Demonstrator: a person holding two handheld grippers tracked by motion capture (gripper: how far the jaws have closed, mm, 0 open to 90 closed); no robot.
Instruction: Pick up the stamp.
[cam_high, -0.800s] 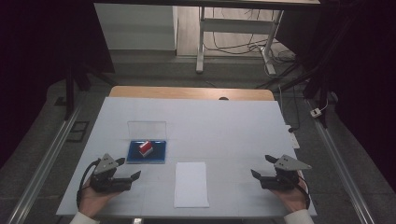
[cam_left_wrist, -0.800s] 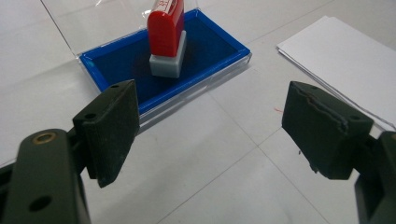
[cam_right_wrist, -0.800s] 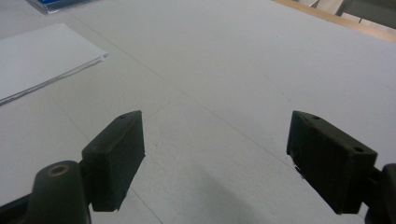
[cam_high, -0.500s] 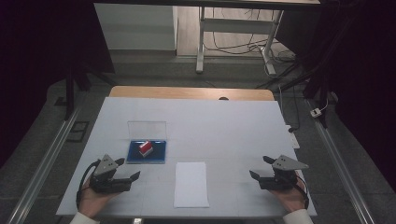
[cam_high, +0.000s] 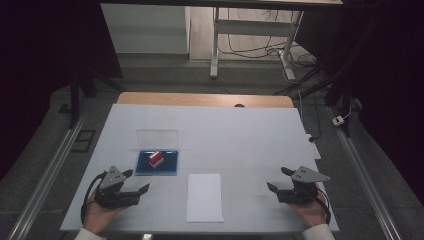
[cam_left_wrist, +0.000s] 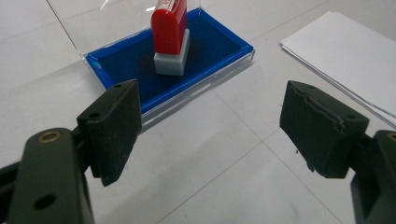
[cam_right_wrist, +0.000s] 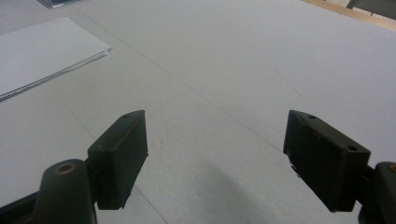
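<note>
A red-and-white stamp stands upright on a blue ink pad whose clear lid is folded up behind it. A small stack of white paper lies in the middle near the table's front edge. My left gripper rests at the front left, just short of the ink pad, open and holding nothing. At the front right my right gripper is open over bare white table, with nothing between its jaws.
A white sheet covers the table; a strip of wood shows along its far edge. Metal rails run along both sides. Beyond the table stand a desk frame and floor cables.
The right gripper has shifted slightly. The left gripper, the stamp and the paper stay where they were.
</note>
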